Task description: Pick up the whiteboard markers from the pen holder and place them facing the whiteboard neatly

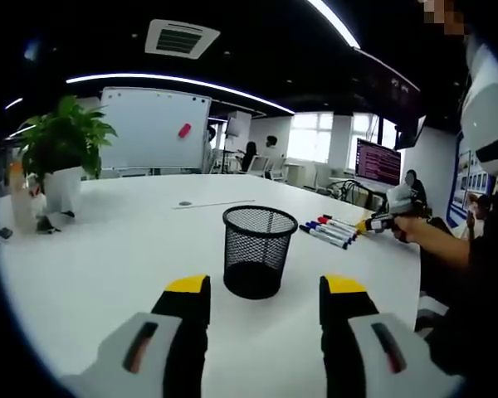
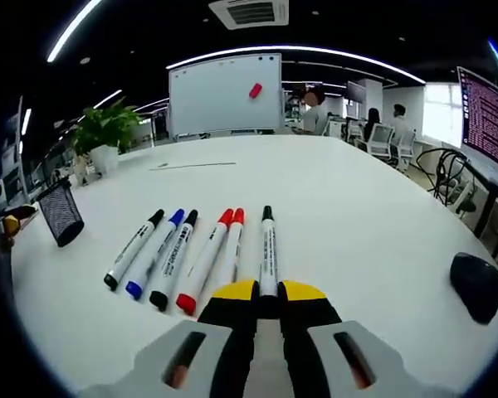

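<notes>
Several whiteboard markers [image 2: 174, 259] lie side by side on the white table [image 2: 357, 199], caps pointing toward the whiteboard [image 2: 224, 93]. My right gripper [image 2: 268, 292] is shut on the near end of the rightmost marker, a black-capped one [image 2: 267, 245], which rests on the table in line with the row. The black mesh pen holder [image 1: 260, 251] stands just beyond my left gripper [image 1: 266, 288], which is open with nothing between its jaws. In the left gripper view, the marker row [image 1: 332, 230] lies to the right of the holder, with the right gripper [image 1: 382, 222] and a hand at its end.
A potted plant [image 1: 62, 149] stands at the far left of the table. A black mouse [image 2: 477, 286] lies at the right near the table edge. The pen holder [image 2: 60, 213] sits left of the marker row. People sit at desks in the background.
</notes>
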